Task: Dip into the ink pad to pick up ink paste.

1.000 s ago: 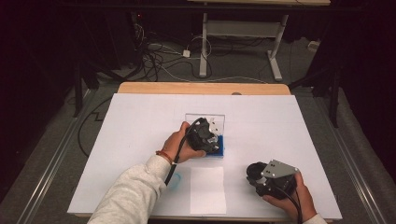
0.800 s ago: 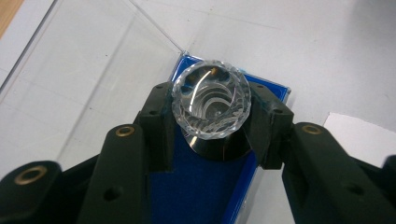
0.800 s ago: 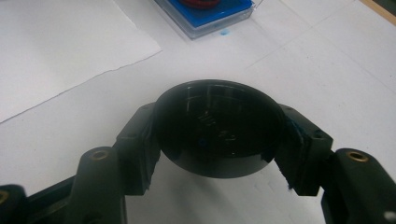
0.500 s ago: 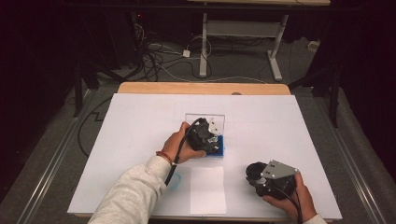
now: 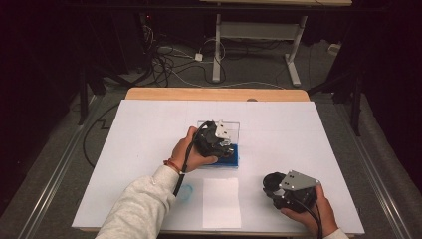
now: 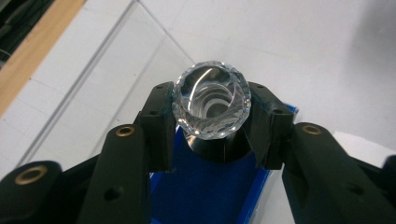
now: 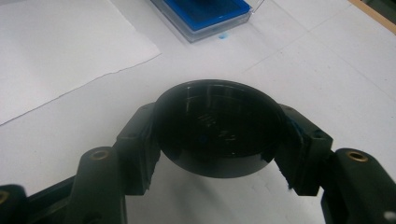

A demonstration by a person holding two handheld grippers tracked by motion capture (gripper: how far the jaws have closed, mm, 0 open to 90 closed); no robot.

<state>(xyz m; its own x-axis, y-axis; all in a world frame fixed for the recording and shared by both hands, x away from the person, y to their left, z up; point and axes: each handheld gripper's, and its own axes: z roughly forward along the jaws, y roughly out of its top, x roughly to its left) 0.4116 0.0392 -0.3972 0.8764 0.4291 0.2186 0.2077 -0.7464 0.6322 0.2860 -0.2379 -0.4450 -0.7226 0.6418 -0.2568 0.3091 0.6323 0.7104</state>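
Observation:
My left gripper (image 6: 212, 121) is shut on a small clear faceted glass jar (image 6: 212, 100) with a dark lower part. It holds the jar over the blue-lined box (image 6: 210, 186). In the high view this gripper (image 5: 219, 142) sits mid-table above the blue box (image 5: 230, 160), whose clear lid (image 5: 234, 127) stands open behind it. My right gripper (image 7: 217, 135) is shut on a round black cap (image 7: 217, 128), hollow side toward the camera, just above the white table cover. The high view shows the right gripper (image 5: 272, 185) near the front right, apart from the box.
A loose white paper sheet (image 5: 221, 201) lies at the front centre, with a blue smudge (image 5: 185, 191) to its left. The white cover (image 5: 149, 129) spans the table, and a wooden edge (image 5: 214, 93) runs along the far side. Cables and a desk frame (image 5: 259, 35) are beyond it.

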